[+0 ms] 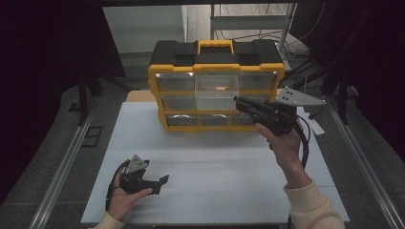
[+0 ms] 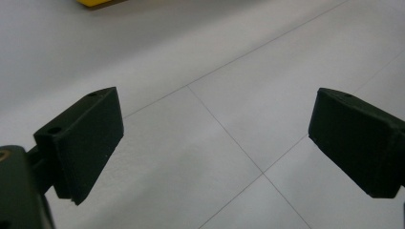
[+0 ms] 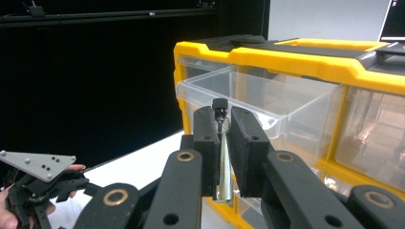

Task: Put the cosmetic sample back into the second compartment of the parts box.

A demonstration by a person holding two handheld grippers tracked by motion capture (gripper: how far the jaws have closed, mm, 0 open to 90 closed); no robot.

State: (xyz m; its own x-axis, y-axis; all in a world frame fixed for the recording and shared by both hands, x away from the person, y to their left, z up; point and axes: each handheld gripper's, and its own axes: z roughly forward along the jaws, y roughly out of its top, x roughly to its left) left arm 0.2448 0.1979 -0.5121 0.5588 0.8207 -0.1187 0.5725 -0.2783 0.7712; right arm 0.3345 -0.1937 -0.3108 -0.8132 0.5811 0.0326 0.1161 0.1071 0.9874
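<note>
A yellow and black organizer box with clear drawers stands at the back of the white table. Its top middle drawer is pulled out; in the right gripper view the drawer is just beyond the jaws. My right gripper is held at the drawer's right front corner. Its jaws are shut on a silver bolt with a black head that sticks up between them. My left gripper rests low at the table's front left, open and holding nothing.
A small orange item lies inside the pulled-out drawer. The other drawers are pushed in. Metal rails run along both table sides. Cables and a shelf frame stand behind the box.
</note>
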